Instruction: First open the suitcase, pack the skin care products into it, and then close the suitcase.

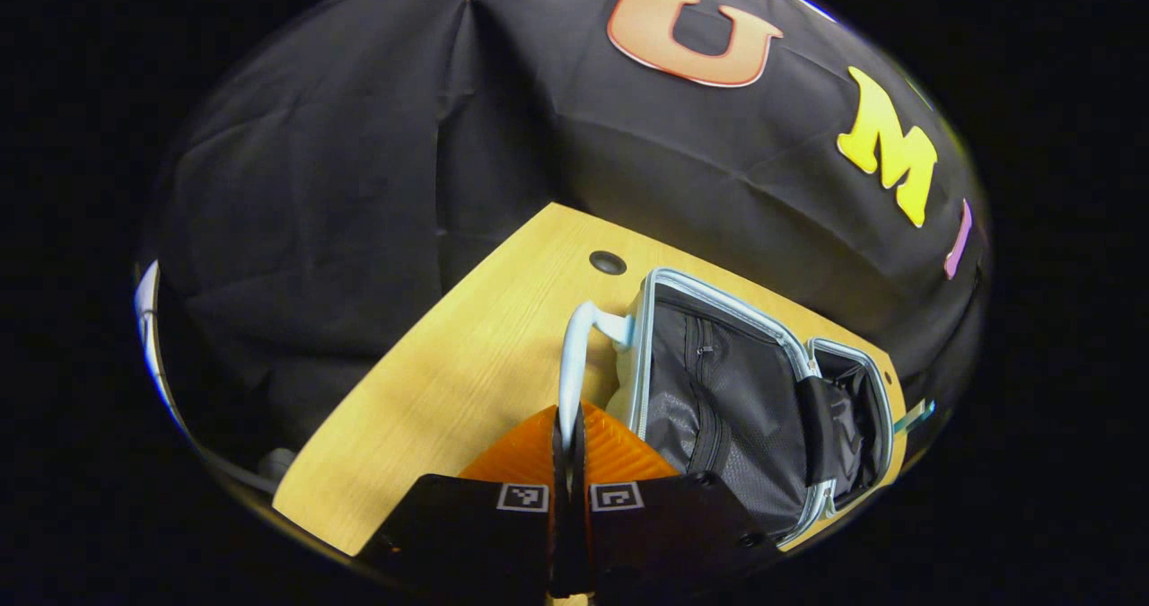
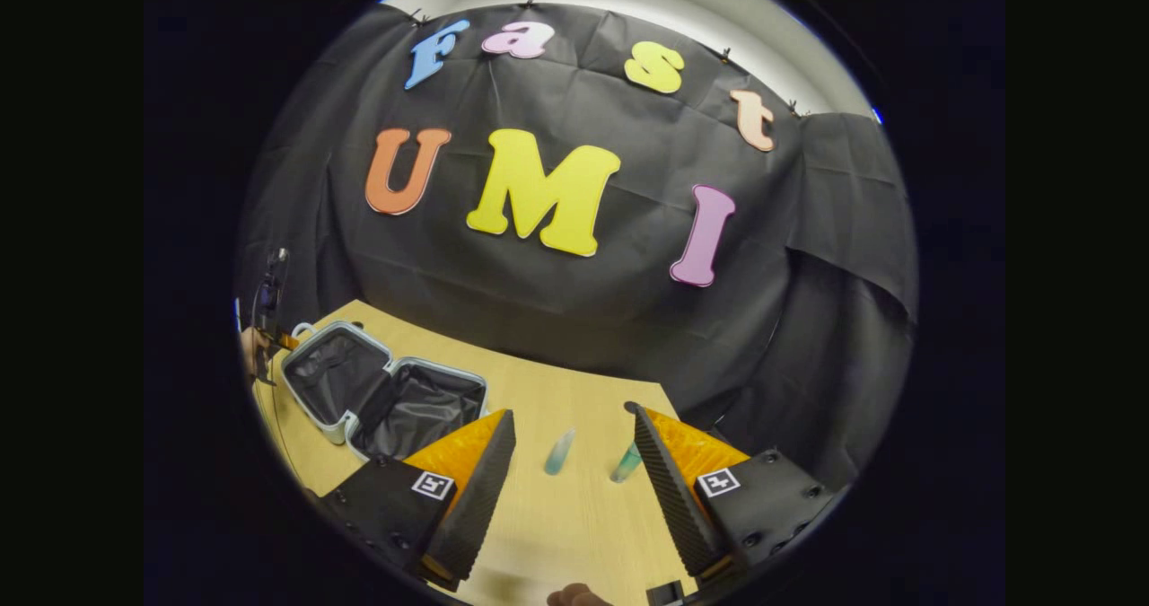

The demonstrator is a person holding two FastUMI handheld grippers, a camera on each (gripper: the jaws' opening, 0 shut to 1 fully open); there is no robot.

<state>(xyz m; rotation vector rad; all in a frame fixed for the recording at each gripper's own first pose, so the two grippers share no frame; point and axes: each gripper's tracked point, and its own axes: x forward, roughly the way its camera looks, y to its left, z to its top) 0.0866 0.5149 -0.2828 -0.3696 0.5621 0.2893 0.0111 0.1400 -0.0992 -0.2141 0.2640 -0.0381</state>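
Right gripper view is showing the small pale-blue hard-shell suitcase (image 2: 381, 390) lying fully open on the light wooden desk (image 2: 574, 516), its two black-lined halves side by side, well off to that gripper's left. Nearer, between the spread fingers, two small translucent blue-green skin care bottles (image 2: 558, 452) are lying on the desk a little apart from each other. The right gripper (image 2: 574, 489) is hovering with its jaws wide open and holding nothing. In the left gripper view, the left gripper (image 1: 569, 435) is pinching the suitcase's pale carry handle (image 1: 574, 355) with its jaws closed on it, steadying the case at the desk's corner.

Opening looks done, and packing seems to be the step in hand. The next move probably calls for lowering the open jaws over one bottle, closing across its narrow body, then carrying it leftward into a lined half.

Nothing is standing between bottles and suitcase; a round cable hole (image 1: 608, 262) is sitting in the desk behind the case.
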